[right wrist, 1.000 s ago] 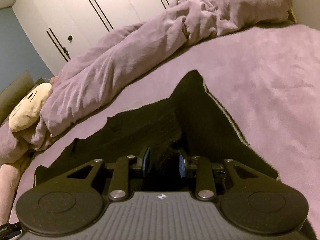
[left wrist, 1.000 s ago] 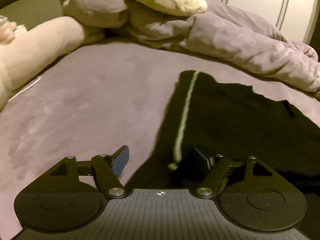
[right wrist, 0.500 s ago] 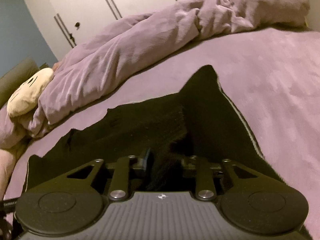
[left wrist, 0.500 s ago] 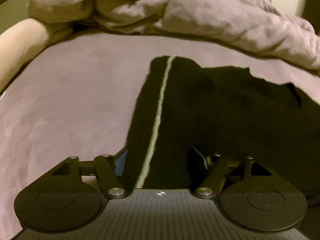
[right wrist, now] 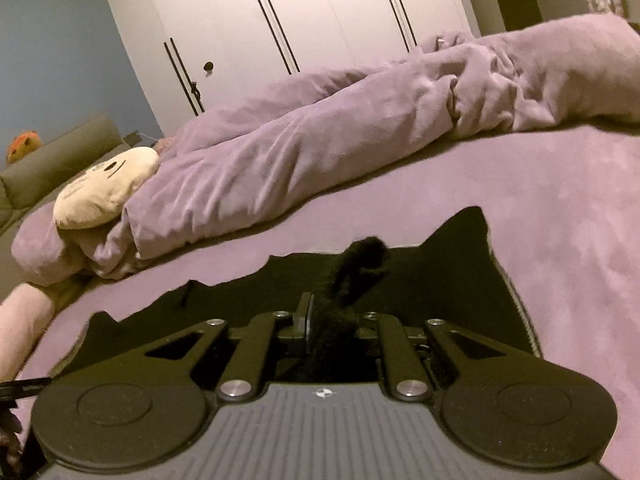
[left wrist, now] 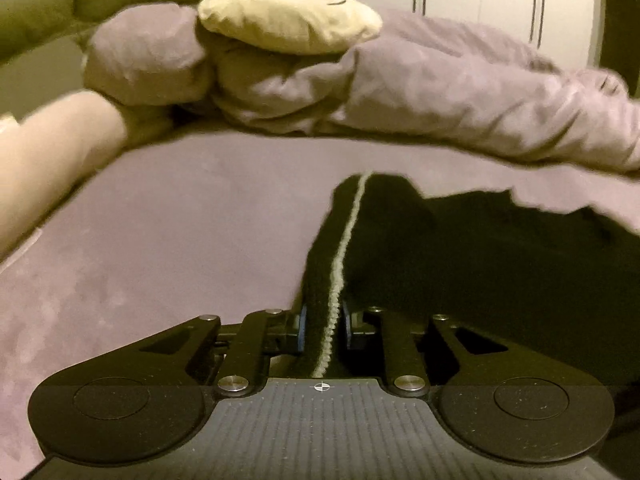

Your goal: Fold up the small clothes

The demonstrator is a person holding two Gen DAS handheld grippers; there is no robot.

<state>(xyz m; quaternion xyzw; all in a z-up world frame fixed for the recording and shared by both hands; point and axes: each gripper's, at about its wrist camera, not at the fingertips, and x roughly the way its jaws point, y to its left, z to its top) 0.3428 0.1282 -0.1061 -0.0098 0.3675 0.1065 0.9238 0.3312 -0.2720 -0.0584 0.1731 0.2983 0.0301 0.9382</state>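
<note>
A black garment (left wrist: pixel 480 264) with a pale stripe (left wrist: pixel 344 240) along one edge lies on the purple bed (left wrist: pixel 180 216). My left gripper (left wrist: pixel 323 326) is shut on the striped edge of the garment, which runs forward from between the fingers. In the right wrist view the same black garment (right wrist: pixel 448 264) spreads over the bed (right wrist: pixel 560 208). My right gripper (right wrist: pixel 332 328) is shut on a bunched fold of it that sticks up between the fingers.
A rumpled purple duvet (left wrist: pixel 440 92) lies along the far side of the bed, with a cream round cushion (left wrist: pixel 288 20) on it. A pale pink bolster (left wrist: pixel 44 160) is at the left. White wardrobe doors (right wrist: pixel 304 24) stand behind.
My left gripper went from open beside the striped edge to shut on it. My right gripper stayed shut on the fabric and rose a little, pulling up a fold.
</note>
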